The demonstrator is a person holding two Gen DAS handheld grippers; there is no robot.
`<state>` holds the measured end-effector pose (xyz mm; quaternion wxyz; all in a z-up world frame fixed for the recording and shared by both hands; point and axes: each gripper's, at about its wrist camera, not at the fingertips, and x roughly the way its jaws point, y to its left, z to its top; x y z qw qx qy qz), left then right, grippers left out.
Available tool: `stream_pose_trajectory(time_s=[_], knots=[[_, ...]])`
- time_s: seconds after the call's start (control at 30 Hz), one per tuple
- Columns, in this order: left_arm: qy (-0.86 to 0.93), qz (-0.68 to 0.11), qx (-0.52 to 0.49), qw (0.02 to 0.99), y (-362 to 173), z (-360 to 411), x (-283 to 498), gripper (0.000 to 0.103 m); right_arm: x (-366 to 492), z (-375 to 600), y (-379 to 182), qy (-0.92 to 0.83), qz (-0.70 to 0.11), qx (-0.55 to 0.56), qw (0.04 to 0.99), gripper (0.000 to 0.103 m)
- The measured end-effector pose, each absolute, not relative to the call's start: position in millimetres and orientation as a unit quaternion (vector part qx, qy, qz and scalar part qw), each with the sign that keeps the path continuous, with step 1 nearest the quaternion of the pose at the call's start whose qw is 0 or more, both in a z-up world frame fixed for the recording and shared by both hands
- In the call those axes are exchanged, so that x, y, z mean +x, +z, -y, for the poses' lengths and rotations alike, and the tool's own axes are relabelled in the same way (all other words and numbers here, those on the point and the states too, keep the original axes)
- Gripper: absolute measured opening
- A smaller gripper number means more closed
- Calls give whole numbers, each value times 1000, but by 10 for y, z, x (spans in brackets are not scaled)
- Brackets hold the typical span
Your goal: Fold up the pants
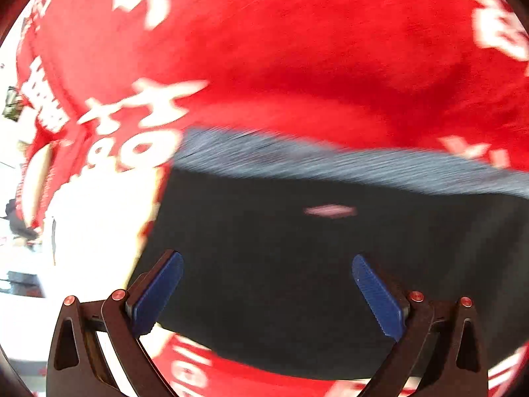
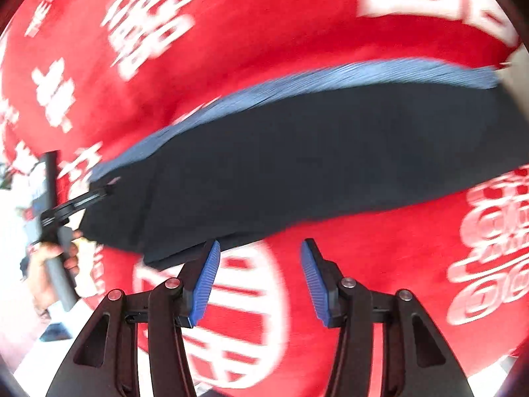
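The dark navy pants (image 1: 297, 264) lie folded on a red cloth, with a blue-grey band (image 1: 330, 158) along their far edge. My left gripper (image 1: 267, 258) hovers over the dark fabric, open, with nothing between its blue pads (image 1: 158, 294). In the right wrist view the pants (image 2: 297, 165) stretch across the middle. My right gripper (image 2: 260, 244) is open over the red cloth just off their near edge. Its left finger (image 2: 205, 281) overlaps that edge. The left gripper (image 2: 107, 190) shows at the pants' left corner, held by a hand (image 2: 46, 271).
A red cloth (image 2: 231, 33) with large white lettering covers the table on all sides of the pants. The cloth's left edge (image 1: 43, 178) drops off to a bright white room beyond. Both views are motion-blurred.
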<state>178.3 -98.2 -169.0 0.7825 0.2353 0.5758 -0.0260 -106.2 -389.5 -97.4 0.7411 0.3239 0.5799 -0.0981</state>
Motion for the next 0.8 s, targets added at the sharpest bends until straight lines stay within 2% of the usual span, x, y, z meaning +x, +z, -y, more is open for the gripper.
stream_pose_trajectory(time_s=[0.1,0.3,0.67,0.7,0.73,0.77,0.8], knots=[[-44,-584,207,784,-1888,623,1894,103,-885,3523,-1194,-53,-574,370,729,55],[-86,-579,175,792,-1971,437,1983,103,-483,3008,-1697,-23,-568,435,698,55],[-123,-574,153,795,-1897,404,1890,103,-407,2982,-1823,-49,-548,489,677,55],[-123,-576,154,793,-1881,423,1877,103,-385,3013,-1826,-51,-549,497,670,52],[-124,-580,157,790,-1860,443,1869,103,-351,3040,-1813,-56,-549,500,668,28],[-124,-583,161,786,-1847,453,1885,103,-312,3069,-1779,-64,-553,491,670,10],[-125,-585,166,784,-1830,468,1888,103,-266,3103,-1716,-70,-555,477,678,10]])
